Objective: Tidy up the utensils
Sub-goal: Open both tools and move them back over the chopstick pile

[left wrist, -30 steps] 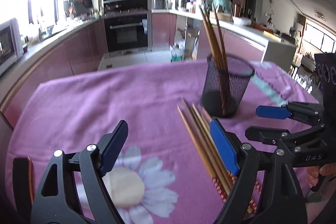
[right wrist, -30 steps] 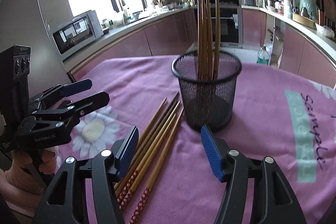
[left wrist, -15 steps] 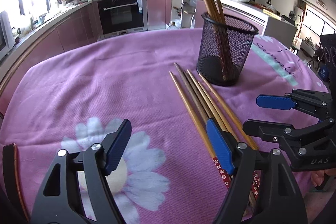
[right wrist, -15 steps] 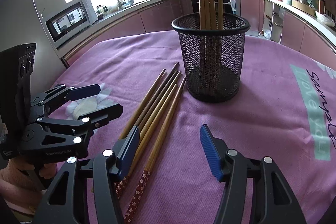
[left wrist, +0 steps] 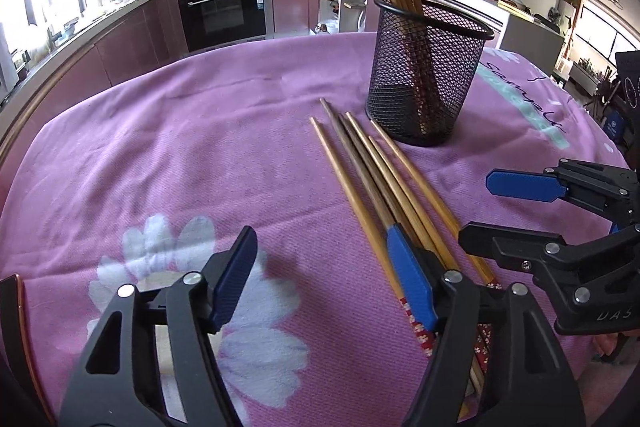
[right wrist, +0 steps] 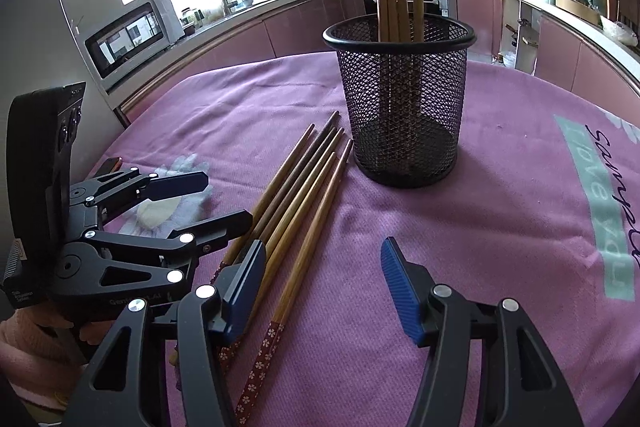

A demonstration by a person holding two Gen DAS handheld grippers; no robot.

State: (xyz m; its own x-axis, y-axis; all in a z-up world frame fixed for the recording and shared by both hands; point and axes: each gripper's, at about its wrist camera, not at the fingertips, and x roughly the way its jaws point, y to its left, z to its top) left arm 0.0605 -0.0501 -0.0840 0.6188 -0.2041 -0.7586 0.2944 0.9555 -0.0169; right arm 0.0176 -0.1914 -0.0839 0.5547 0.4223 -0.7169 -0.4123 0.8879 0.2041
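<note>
Landmark: black mesh cup, upright on the purple cloth, four chopsticks already standing in it.
Loose chopsticks: five, flat on the cloth just beside the cup's base, tips toward the cup, patterned red ends away from it.
Handling: probably light, stiff, smooth wood; round shafts likely to roll or slide between pads; lying tight together, so hard to single out.
Where to grip: thick patterned end or mid-shaft of an outer stick, pads squeezing across its width; thin tip too slippery.
Left gripper: jaws apart and closing, nothing pressed between them; one pad on the bundle's edge, the other over bare cloth on the side away from the cup.
Right gripper: jaws apart, nothing pinched; the stick nearest the cup passes between them untouched, the rest under or beyond one pad.
</note>
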